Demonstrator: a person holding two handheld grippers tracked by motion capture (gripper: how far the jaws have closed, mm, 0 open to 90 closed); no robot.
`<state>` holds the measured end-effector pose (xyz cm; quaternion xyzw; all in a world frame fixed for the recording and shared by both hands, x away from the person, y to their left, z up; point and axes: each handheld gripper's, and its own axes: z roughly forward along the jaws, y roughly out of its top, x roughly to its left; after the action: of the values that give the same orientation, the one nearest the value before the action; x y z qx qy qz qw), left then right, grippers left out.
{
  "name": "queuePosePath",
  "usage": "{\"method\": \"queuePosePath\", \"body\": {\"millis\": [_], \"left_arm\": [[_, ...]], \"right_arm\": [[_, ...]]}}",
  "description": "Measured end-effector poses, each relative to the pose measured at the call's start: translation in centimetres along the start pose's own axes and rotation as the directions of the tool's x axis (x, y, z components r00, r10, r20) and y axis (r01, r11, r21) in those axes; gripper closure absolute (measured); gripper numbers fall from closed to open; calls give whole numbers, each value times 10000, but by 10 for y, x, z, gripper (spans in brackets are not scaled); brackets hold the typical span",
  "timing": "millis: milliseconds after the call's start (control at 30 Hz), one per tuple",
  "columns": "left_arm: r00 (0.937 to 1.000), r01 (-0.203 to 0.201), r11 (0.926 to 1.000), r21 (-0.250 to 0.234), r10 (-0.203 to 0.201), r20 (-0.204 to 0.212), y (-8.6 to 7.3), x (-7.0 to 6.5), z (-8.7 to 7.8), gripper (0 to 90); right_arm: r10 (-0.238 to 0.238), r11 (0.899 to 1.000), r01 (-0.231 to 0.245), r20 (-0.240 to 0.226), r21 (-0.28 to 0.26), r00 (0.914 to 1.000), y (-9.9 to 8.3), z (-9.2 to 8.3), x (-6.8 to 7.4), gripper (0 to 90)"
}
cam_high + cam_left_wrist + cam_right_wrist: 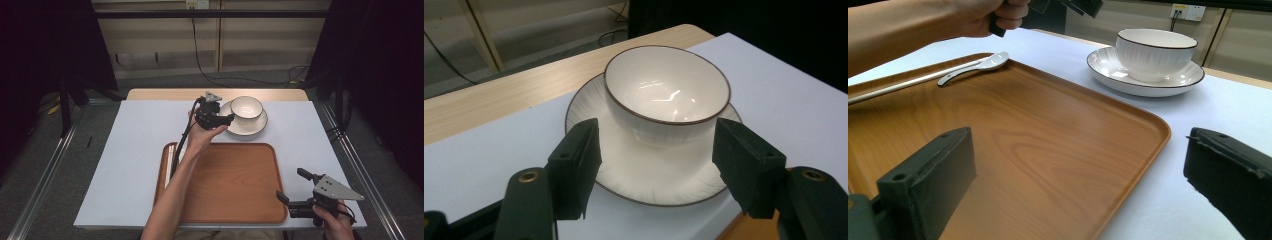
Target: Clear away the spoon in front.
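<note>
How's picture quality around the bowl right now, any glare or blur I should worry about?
Left gripper view: bright glare streaks inside the bowl, rim sharp, plate clear. Right gripper view: near jaws soft, tray sharp. High view: table evenly lit, surroundings dark, left gripper small against the plate.

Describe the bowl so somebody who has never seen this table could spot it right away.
Start at the wooden tray near the table's front edge and look just past its far rim to the white plate. The bowl stands on that plate, in front of the left tongs. It is white and empty with a thin dark rim, the deepest dish there.
</note>
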<state>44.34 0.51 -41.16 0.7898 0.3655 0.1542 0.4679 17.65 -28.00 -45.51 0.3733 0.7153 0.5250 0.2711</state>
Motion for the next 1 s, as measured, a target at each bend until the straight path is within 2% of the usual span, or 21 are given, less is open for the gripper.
{"method": "queuePosePath", "body": {"millis": [300,400,433,467,500,567,667,700,767,833,900,967,1000], "left_arm": [[9998,-118,9997,215,114,147,13,1,14,354],[9998,-191,9993,320,190,53,16,0,21,362],[9999,-141,9994,306,140,32,16,0,23,369],[9996,-264,9991,334,266,-40,17,0,23,370],[9998,-178,9998,135,178,-7,18,-1,24,381],[9998,-218,9997,132,218,43,20,-1,27,386],[9991,-413,9979,492,417,-59,24,2,36,387],[9994,-330,9983,480,334,-90,24,3,40,400],[9993,-316,9959,852,330,-146,25,7,47,402],[9997,-117,9951,978,139,-219,24,9,53,408],[9996,-107,9947,1025,134,-260,23,9,59,408],[9994,-178,9887,1489,222,-278,22,11,62,405],[9996,-51,9896,1440,91,-268,22,11,65,405]], "right_arm": [[16,10000,-16,18,-31,10000,0,0,0,0],[22,10000,-22,6,-39,10000,0,0,0,0],[21,10000,-21,-11,-39,10000,0,0,0,0],[18,10000,-18,-19,-41,10000,0,0,0,0],[48,10000,-48,-16,-67,10000,0,0,0,0],[61,9999,-61,-2,-96,10000,0,0,-1,0],[120,9999,-120,61,-48,9999,-1,0,-2,0],[126,9999,-126,21,-11,9999,-1,0,-2,0],[131,9999,-131,30,-24,9999,-1,0,-2,0],[130,9999,-130,66,-89,9999,-1,0,-2,0],[130,9999,-130,42,-72,9999,-1,0,-2,0],[111,9999,-111,46,-67,9999,-1,-1,-2,0],[126,9999,-126,-7,-41,9999,-1,-2,-2,0]]}}
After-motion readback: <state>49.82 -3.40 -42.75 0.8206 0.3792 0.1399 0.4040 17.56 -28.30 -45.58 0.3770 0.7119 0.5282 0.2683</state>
